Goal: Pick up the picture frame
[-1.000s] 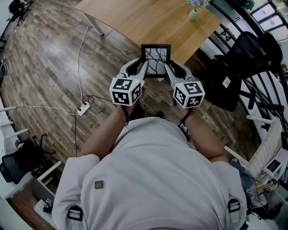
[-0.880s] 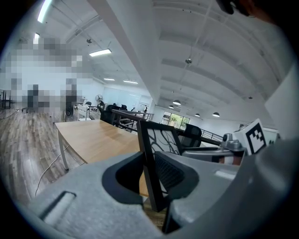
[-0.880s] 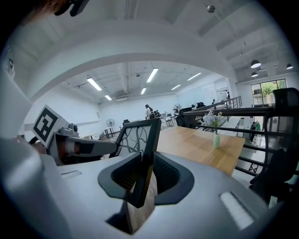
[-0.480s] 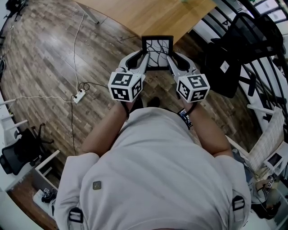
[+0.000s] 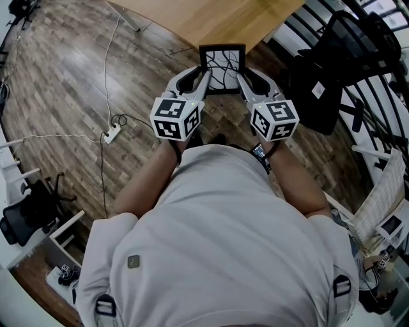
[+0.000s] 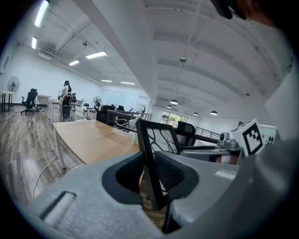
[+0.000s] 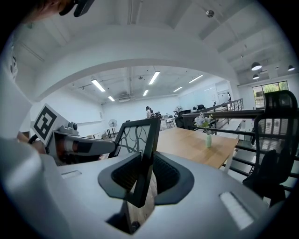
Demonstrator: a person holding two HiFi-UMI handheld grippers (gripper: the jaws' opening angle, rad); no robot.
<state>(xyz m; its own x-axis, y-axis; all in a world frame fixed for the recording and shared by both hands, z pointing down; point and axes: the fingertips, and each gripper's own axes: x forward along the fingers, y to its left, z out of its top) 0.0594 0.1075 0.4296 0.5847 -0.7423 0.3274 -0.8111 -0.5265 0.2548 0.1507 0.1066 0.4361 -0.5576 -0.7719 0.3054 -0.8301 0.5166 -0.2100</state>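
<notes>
A black picture frame (image 5: 222,68) with a branch pattern hangs upright in the air over the wooden floor, just off the table's near edge. My left gripper (image 5: 206,80) is shut on its left edge and my right gripper (image 5: 241,79) on its right edge. In the left gripper view the frame (image 6: 158,141) stands edge-on between the ribbed pads of that gripper (image 6: 150,173). The right gripper view shows the frame (image 7: 139,138) pinched in the same way by the right gripper (image 7: 145,176), with the other gripper's marker cube behind it.
The light wooden table (image 5: 211,18) lies just beyond the frame, with a small vase of flowers (image 7: 207,135) on it. A black office chair (image 5: 348,64) and railing stand to the right. A power strip (image 5: 108,135) with white cables lies on the floor at left.
Both grippers have carried the frame back from the table, whose top has slid toward the upper edge of the head view. The grip on both edges is unchanged.
</notes>
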